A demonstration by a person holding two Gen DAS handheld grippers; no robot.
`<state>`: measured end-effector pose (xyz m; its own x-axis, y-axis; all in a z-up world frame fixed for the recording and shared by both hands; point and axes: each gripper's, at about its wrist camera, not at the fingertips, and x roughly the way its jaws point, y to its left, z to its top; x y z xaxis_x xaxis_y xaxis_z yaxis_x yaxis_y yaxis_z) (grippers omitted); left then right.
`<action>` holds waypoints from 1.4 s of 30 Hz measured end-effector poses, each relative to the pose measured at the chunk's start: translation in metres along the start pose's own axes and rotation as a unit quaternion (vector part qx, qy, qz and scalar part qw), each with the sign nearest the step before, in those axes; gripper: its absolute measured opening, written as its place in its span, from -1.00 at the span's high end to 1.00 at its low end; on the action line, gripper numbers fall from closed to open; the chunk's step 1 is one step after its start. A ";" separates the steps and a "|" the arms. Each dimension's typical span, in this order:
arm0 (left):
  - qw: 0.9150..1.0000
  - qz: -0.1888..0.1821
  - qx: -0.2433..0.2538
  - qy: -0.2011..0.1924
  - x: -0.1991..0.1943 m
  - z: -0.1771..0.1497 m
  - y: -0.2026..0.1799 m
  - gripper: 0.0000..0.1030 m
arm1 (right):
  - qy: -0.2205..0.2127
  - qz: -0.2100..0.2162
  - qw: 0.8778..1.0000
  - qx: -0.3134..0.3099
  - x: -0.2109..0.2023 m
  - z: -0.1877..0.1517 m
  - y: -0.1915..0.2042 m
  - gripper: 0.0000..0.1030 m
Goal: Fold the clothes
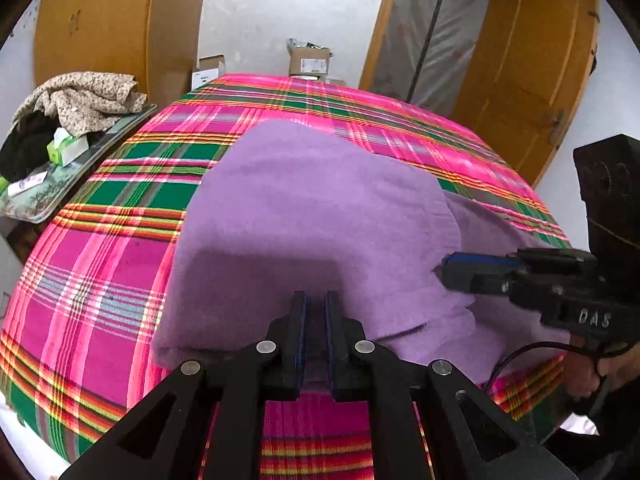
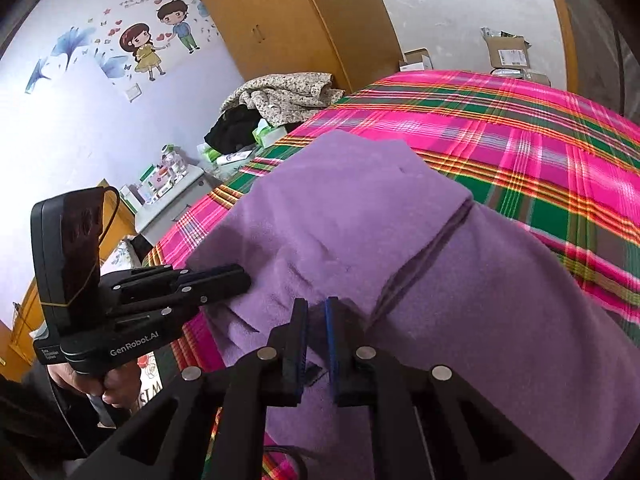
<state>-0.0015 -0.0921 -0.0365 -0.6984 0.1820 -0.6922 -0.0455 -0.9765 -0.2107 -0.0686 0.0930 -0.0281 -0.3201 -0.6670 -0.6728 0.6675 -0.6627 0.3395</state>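
Observation:
A purple fleece garment lies partly folded on a bed with a pink and green plaid cover. My left gripper is shut on the garment's near edge, a thin layer of cloth between its jaws. My right gripper is shut on a fold of the same garment, and in the left wrist view it comes in from the right, pinching the cloth. The left gripper shows in the right wrist view at the garment's left edge.
A side table left of the bed carries a heap of clothes and a tissue pack. Cardboard boxes stand behind the bed. A wooden wardrobe and a door are at the back.

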 end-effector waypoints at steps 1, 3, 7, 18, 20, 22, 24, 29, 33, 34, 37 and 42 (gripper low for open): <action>1.000 -0.003 0.000 -0.001 -0.001 0.000 -0.001 0.84 | -0.004 -0.003 1.000 -0.001 -0.003 0.003 -0.001 0.84; 1.000 -0.009 -0.001 -0.003 -0.004 0.000 -0.002 0.84 | -0.017 -0.011 1.000 0.007 -0.007 0.014 -0.007 0.84; 0.999 -0.029 0.011 -0.011 -0.007 0.004 -0.013 0.84 | -0.029 -0.022 0.999 0.031 -0.006 0.028 -0.019 0.78; 0.999 -0.039 0.016 -0.007 -0.006 0.000 -0.005 0.83 | -0.009 -0.020 0.998 0.056 0.000 0.010 -0.034 0.72; 1.000 -0.024 0.008 -0.013 -0.006 0.006 0.002 0.83 | -0.019 -0.015 0.998 0.052 -0.002 0.012 -0.031 0.72; 1.000 -0.012 -0.002 -0.018 -0.006 0.013 0.007 0.83 | -0.030 -0.015 0.998 0.049 -0.003 0.014 -0.027 0.72; 1.000 -0.001 -0.005 -0.021 -0.006 0.020 0.011 0.83 | -0.036 -0.017 0.998 0.046 -0.001 0.019 -0.024 0.66; 1.000 0.018 -0.006 -0.024 -0.001 0.035 0.021 0.67 | -0.014 -0.016 0.998 0.052 0.011 0.018 -0.027 0.61; 0.999 0.028 -0.009 0.025 0.023 0.033 0.026 0.61 | -0.001 -0.018 0.998 0.062 0.013 0.019 -0.033 0.61; 0.999 0.024 -0.007 0.023 0.023 0.034 0.026 0.61 | -0.004 -0.020 0.998 0.062 0.010 0.021 -0.033 0.61; 1.000 0.013 -0.003 0.009 0.018 0.044 0.025 0.61 | -0.020 -0.021 0.998 0.060 0.004 0.030 -0.033 0.61; 1.000 0.020 0.011 -0.015 0.018 0.079 0.021 0.61 | -0.031 -0.036 0.997 0.064 0.010 0.051 -0.038 0.61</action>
<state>-0.0718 -0.1180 0.0013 -0.7216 0.1391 -0.6782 -0.0318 -0.9852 -0.1682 -0.1312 0.0941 -0.0146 -0.4076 -0.6335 -0.6577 0.5513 -0.7449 0.3759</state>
